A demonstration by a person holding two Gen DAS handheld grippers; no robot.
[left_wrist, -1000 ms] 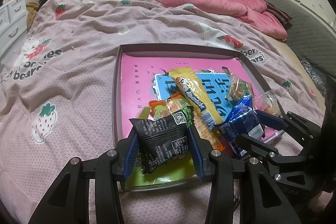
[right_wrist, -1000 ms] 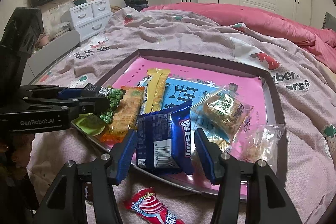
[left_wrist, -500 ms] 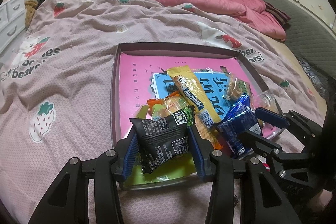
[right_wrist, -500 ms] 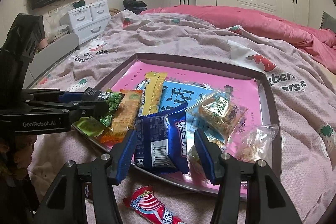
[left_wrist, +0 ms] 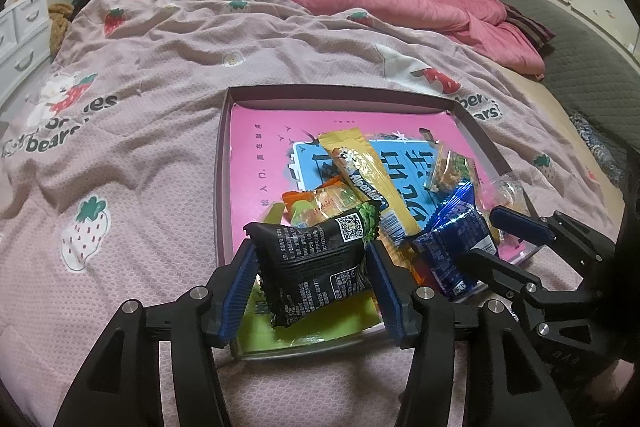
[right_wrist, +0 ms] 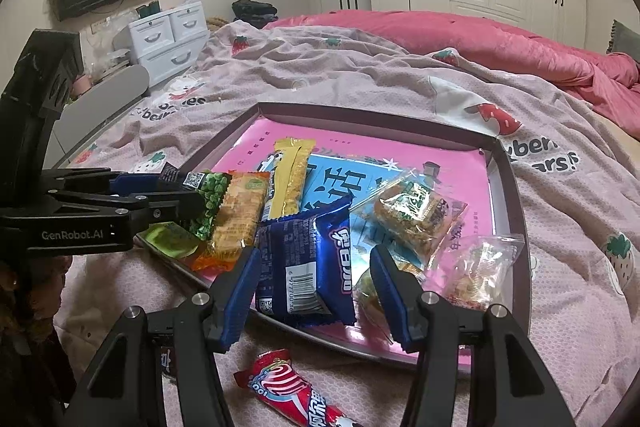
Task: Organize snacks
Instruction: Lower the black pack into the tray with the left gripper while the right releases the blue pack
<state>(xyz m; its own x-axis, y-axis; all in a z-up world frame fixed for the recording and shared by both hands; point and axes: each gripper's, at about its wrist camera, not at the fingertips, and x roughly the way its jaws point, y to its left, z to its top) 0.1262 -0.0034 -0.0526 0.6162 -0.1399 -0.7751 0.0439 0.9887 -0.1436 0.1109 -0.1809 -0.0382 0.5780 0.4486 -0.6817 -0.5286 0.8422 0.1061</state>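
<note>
**A:** Left tongs [left_wrist: 311, 247] are seen with the jaws opening. A black packet [left_wrist: 312, 267] stands tilted between the blue ribbed pads. The pads are just beside its sides, and no press on it is made out.

**B:** And how are the right tongs [right_wrist: 315, 251] held?

**A:** They are held half spread around a blue packet [right_wrist: 304, 259]. The left pad is close to the packet's edge and a gap is seen at the right pad. Whether the packet is pinched cannot be told.

**B:** What materials are noted?

**A:** Both packets are of crinkled film with sawtooth seams. The black one is matt with small white print, and the blue one is glossy. The tray [left_wrist: 344, 95] is a shallow rectangle with low grey-purple walls and a shiny pink floor. The blanket [left_wrist: 140, 147] under it is soft and wrinkled, and strawberries are printed on it.

**B:** Where is room left?

**A:** The far half of the tray floor is bare. The near half is crowded by a yellow bar [right_wrist: 290, 179], an orange packet [right_wrist: 240, 211] and clear bags [right_wrist: 480, 271]. A red packet [right_wrist: 296, 391] is left outside on the blanket, just before the near rim.

**B:** Where are the packets placed against the tray?

**A:** The black one is over the near left corner. The blue one is across the near rim, beside it. The two tongs are held near each other there.
</note>
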